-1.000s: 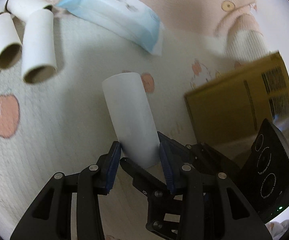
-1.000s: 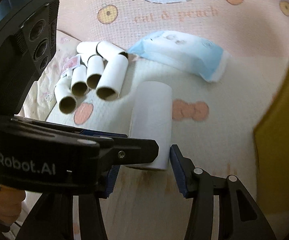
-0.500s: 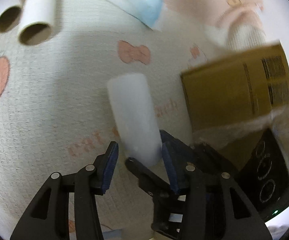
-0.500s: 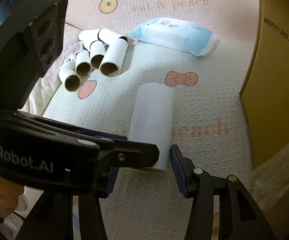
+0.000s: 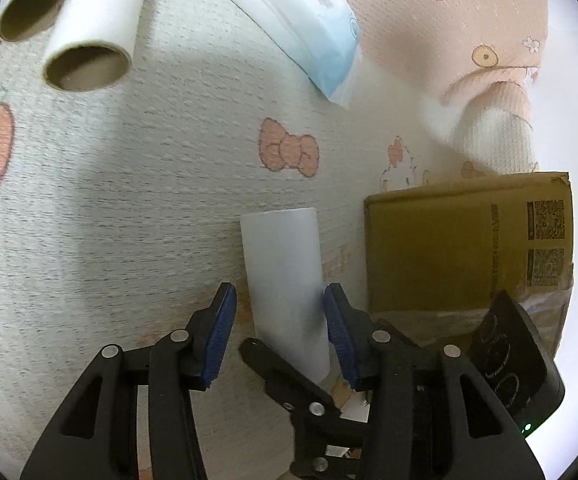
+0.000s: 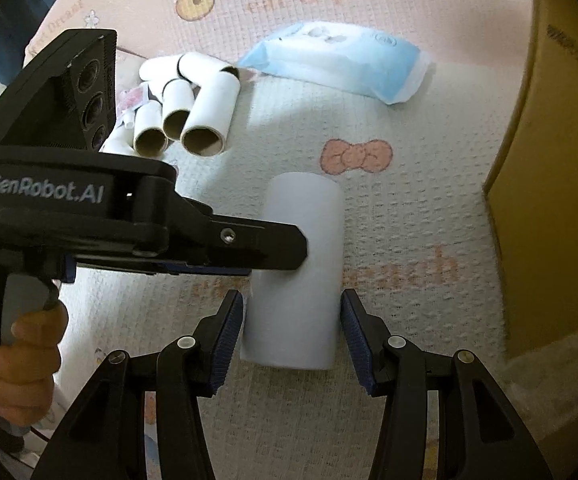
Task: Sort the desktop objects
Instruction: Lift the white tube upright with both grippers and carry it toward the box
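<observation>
Both claws straddle the white roll [image 6: 297,272] lying on the mat [image 6: 401,320]. The left claw [image 5: 277,332] and right claw [image 6: 293,340] are released, pads clear of it.

"GenRobot.AI" on left gripper [image 6: 277,248]; "peach" on mat [image 6: 409,160]

White roll [image 6: 297,268] – blue pack [image 6: 341,60] – brown box [image 5: 465,248].

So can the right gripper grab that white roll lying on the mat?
Probably yes. The right gripper is open with the white roll already lying between its blue pads, which do not press it. Only the left gripper crowds in from the side.
</observation>
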